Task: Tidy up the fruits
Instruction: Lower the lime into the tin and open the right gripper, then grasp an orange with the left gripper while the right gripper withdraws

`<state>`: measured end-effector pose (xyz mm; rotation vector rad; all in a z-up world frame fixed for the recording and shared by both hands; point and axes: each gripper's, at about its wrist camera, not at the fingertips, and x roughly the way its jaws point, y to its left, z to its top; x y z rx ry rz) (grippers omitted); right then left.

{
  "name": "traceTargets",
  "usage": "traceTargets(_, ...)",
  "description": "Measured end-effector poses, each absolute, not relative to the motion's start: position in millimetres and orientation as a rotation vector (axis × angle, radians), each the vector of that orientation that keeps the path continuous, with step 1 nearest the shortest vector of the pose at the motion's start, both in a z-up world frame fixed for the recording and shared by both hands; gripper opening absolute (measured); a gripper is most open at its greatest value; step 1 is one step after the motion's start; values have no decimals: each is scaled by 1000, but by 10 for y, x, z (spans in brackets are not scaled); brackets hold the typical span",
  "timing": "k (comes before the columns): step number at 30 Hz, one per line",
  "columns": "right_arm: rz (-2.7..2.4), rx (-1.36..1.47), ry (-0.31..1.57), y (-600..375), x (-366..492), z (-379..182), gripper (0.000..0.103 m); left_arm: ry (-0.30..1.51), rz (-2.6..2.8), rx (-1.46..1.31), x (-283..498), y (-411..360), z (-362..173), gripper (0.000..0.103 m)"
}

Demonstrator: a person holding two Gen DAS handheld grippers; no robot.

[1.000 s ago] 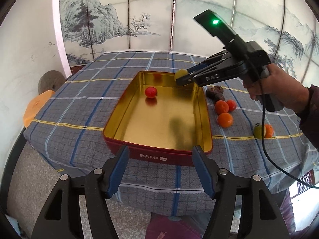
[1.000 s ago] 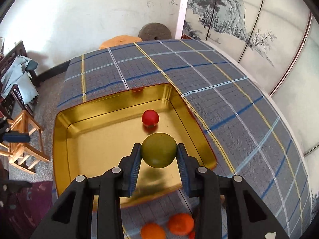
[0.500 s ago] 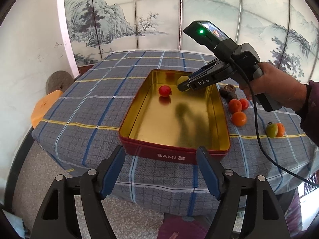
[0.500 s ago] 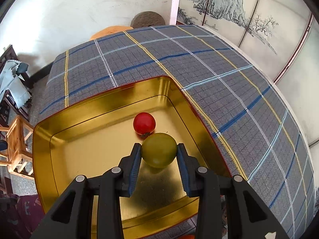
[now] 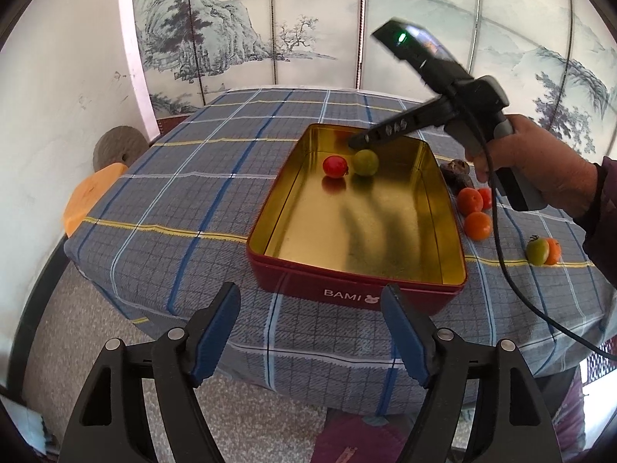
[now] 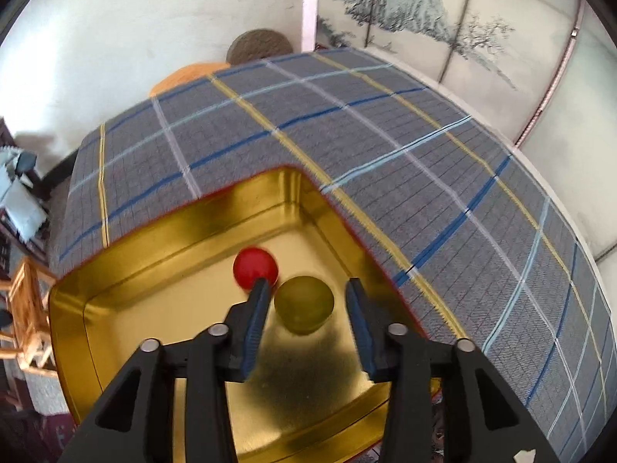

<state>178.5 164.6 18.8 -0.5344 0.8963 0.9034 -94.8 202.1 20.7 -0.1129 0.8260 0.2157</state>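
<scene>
A red tin with a gold inside [image 5: 358, 295] [image 6: 162, 231] stands on the checked tablecloth. A red fruit [image 5: 335, 166] [image 6: 255, 268] and a green fruit [image 5: 366, 162] [image 6: 304, 303] lie side by side near its far end. My right gripper [image 6: 306, 301] [image 5: 356, 142] is open just above the green fruit, its pads apart from it. My left gripper [image 5: 310, 328] is open and empty, in front of the tin's near wall and off the table edge.
Right of the tin lie several orange fruits [image 5: 477, 225], a dark brown fruit [image 5: 457, 169] and a green and orange pair [image 5: 541, 250]. An orange stool [image 5: 90, 196] and a round stone [image 5: 117, 148] stand beyond the table's left edge. A painted screen stands behind.
My right gripper has opened and let go of the green fruit, which now lies in the tin beside the red one. My left gripper has drawn back a little.
</scene>
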Motion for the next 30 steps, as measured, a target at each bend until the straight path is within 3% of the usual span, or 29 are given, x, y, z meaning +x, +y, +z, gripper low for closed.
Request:
traceTargets(2,893,-499,866,1623,1790,297,59,828,215,-114,-946,2026,213,78)
traceTargets(15,912,-104,644,610,1278,1077,83,824,201,-62,-964,1886,273,82)
traceTargets(23,688,-144,622,-675,756,859,84,820,173,-9,-975,1681,338,84)
traceTargets(26,527,-132,666,-1287,737,649,90,824,153,8,-972,1568,364,84)
traceTargets(30,365,-46,736,-2015,783,364,90,829,126,54,-958,1375,384,85)
